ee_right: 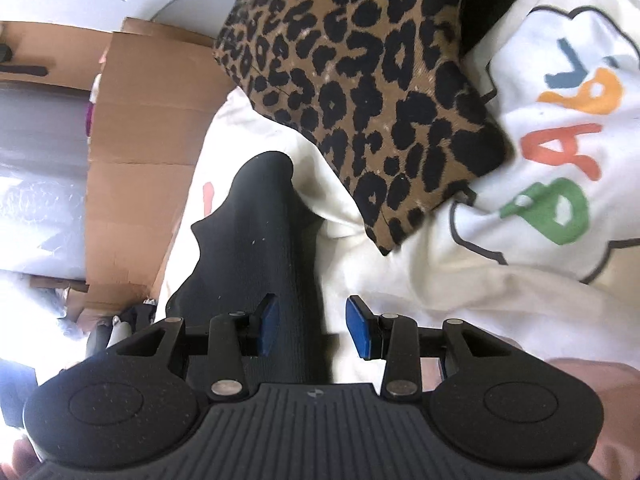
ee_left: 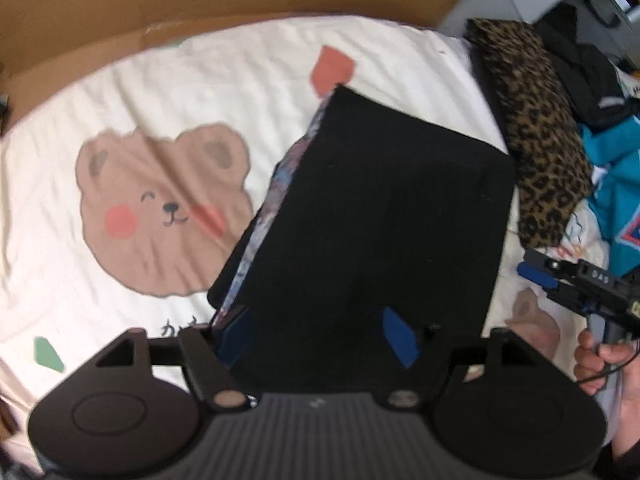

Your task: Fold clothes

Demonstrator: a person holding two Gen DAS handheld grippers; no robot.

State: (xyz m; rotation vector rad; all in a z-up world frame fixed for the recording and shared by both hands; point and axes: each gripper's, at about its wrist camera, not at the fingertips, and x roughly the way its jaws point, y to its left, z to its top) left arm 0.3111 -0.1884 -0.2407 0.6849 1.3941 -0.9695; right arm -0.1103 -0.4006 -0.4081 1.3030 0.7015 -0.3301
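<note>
Both pairs of jaws stand apart with nothing pinched. Seen from the left wrist, the left gripper (ee_left: 318,336) points down over a folded black garment (ee_left: 380,208), its blue pads (ee_left: 398,336) spread wide above the near end of the cloth. That garment lies as a flat rectangle on the cream bedsheet (ee_left: 168,88), beside the printed bear face (ee_left: 160,208), with a strip of patterned fabric (ee_left: 280,184) showing along its left side. A folded leopard-print garment (ee_left: 532,136) lies just beyond its right edge, toward the right side of the bed, where teal clothing (ee_left: 616,184) is heaped. The right gripper (ee_right: 312,328) hangs half open over the black garment's edge (ee_right: 260,240), one pad over black cloth and the other over sheet, pads not pressing. Brown cardboard (ee_right: 132,152) stands along the bed's far side.
</note>
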